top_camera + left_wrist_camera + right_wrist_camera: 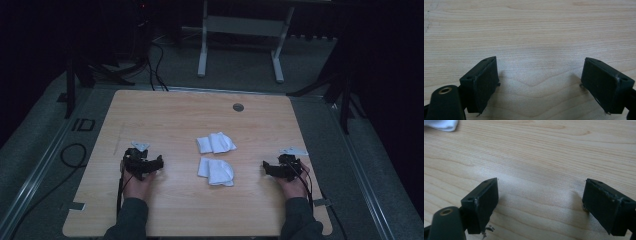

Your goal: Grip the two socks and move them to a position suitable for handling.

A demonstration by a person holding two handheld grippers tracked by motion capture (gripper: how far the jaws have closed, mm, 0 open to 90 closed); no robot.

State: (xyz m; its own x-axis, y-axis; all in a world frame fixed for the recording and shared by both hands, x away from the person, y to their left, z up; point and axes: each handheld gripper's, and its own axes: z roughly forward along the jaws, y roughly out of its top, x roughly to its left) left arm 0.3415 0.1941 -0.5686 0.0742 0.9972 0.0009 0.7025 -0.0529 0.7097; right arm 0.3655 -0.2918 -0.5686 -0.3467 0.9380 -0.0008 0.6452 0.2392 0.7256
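One table [165,115] carries two white cloths, one [215,143] farther off and one [216,171] nearer. Two grippers rest on it, left [150,165] and right [270,169], each with two jaws, held in two hands [136,186] [294,187]. One round hole [238,107] marks the far edge.

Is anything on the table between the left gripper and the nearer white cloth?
Nothing visible. In the high view, bare wood lies between the left gripper and the nearer white cloth. The farther white cloth sits beyond it, off that line. The left gripper view shows plain table ahead of its open jaws.
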